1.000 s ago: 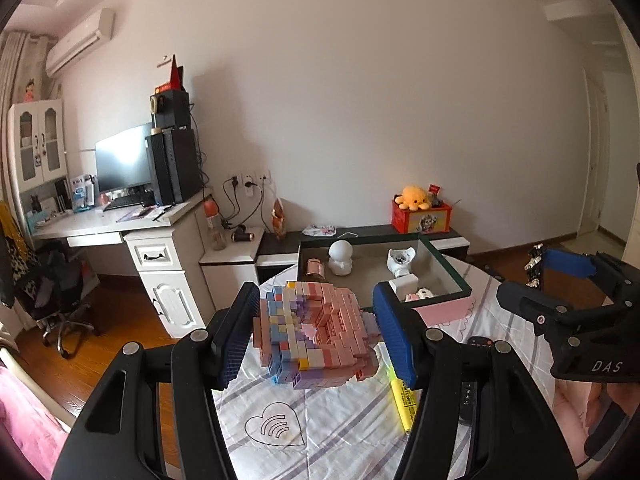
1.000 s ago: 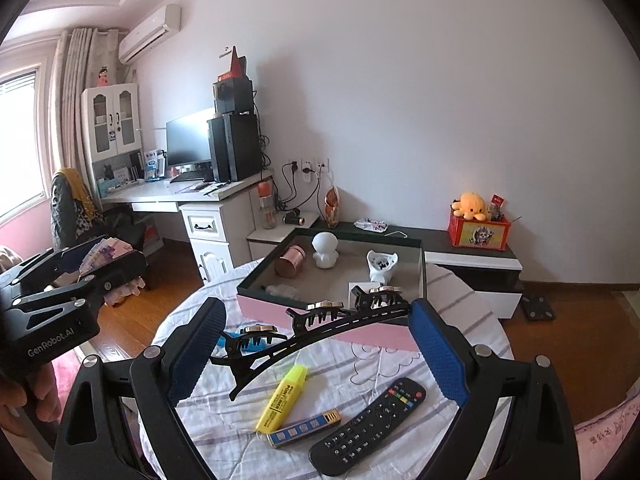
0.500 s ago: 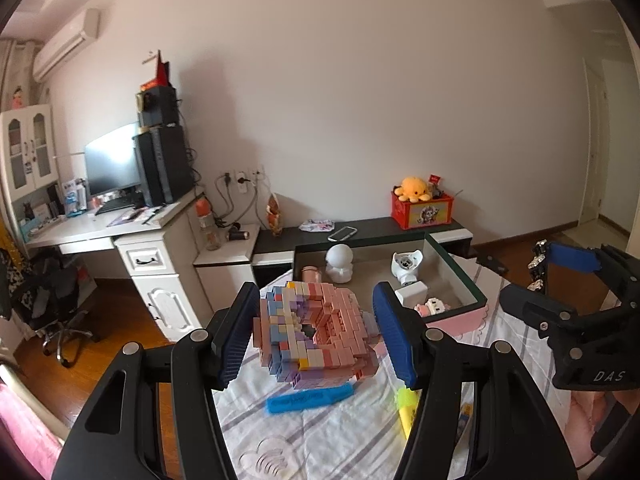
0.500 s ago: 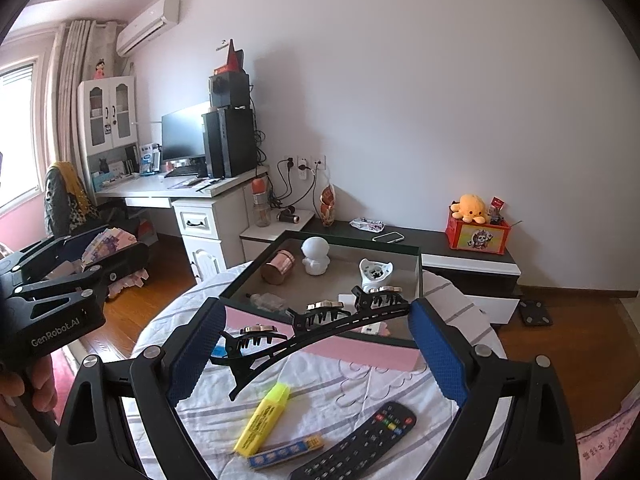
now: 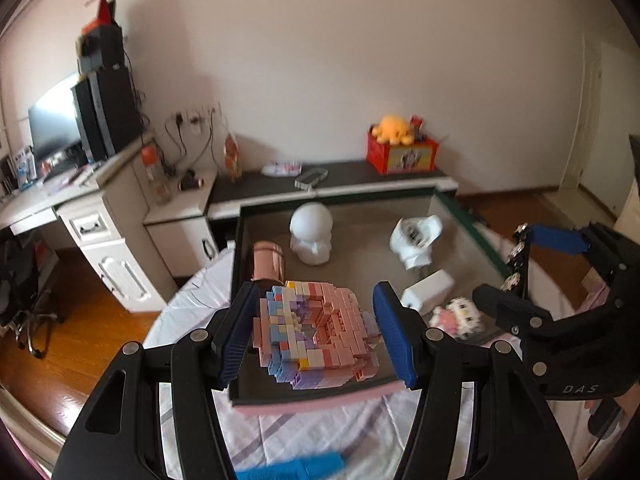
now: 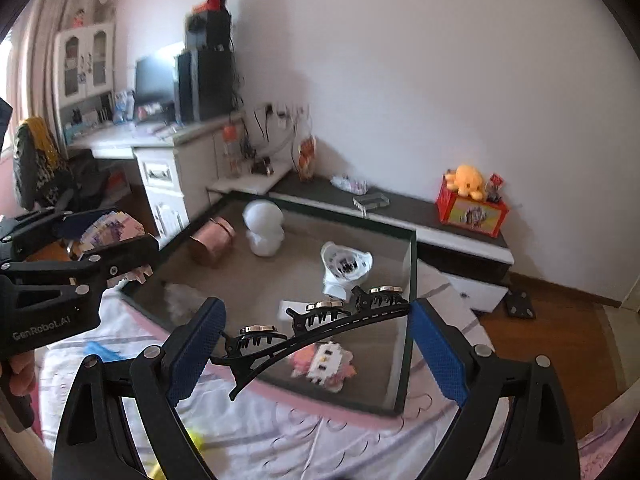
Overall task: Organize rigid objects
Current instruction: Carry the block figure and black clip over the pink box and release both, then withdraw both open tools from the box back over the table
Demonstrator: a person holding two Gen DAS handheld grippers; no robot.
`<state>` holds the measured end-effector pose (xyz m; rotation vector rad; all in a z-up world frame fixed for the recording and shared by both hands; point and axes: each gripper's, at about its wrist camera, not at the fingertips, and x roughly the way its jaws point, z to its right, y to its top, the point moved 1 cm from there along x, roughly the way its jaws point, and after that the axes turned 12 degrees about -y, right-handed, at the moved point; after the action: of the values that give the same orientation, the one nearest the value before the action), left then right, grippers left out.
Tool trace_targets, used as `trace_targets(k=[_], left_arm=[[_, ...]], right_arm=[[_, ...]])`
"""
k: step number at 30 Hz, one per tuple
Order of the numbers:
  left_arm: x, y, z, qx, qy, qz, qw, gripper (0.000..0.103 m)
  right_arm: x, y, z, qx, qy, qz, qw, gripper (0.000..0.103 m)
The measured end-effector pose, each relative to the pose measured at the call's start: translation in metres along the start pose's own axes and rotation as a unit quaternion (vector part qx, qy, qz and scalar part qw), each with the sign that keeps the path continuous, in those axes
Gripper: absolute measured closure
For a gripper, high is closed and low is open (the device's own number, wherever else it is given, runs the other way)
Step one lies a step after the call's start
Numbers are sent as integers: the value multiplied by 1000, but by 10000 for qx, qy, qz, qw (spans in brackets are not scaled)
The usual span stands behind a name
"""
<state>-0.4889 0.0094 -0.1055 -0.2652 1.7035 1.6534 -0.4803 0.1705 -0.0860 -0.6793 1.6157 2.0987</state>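
Both claws are clenched: the left gripper (image 5: 316, 336) grasps a pastel brick model (image 5: 316, 338) above the near edge of the box (image 5: 466, 220), and the right gripper (image 6: 316, 344) grasps a black hair clip (image 6: 316, 330) over the box's near right corner.

Left gripper (image 5: 316, 336) clamped on pastel brick model (image 5: 316, 336), held above the near edge of the tray (image 5: 464, 216). Right gripper (image 6: 316, 336) pinches black hair clip (image 6: 316, 330) end to end, above tray's near right corner.
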Motion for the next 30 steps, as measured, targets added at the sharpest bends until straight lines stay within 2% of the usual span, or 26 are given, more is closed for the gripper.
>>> trace_targets(k=[3,6,11,13,14,16,20,22,24,30], left_arm=[[26,-2,-1,-8,-87,-172,9998,43],[48,-5,-3,-6,-26,-358,9994,43],[60,-10,-3,-75,-59,-423,9991,41],[57,-10,-2,-60,-30,-391,9992,29],[54,-10,-3,-68,-11,-349,9994,25],[43,-10,-3,-88,21,-237,9997,17],[10,-14,-3,-45,144,-22,9999,9],[-13,-19,-3,-39,256,163,9995,1],[-41,-25,-2,-65,387,415,9984,0],[-105,-46,6,-223,520,840,9949,0]], right_arm=[[29,0,6,-13,-59,-226,9997,10],[47,-1,10,-29,-134,-384,9992,10],[61,-6,15,-35,-143,-508,9986,8],[60,-9,14,-95,-238,-474,9985,6],[59,-8,15,-114,-279,-445,9986,1],[54,-8,15,-142,-352,-360,9986,0],[33,-8,22,-52,-346,-213,9992,0],[17,-9,25,19,-285,-100,9995,0],[-6,-13,28,130,-221,63,9997,0],[-76,-30,27,367,-107,535,9978,0]])
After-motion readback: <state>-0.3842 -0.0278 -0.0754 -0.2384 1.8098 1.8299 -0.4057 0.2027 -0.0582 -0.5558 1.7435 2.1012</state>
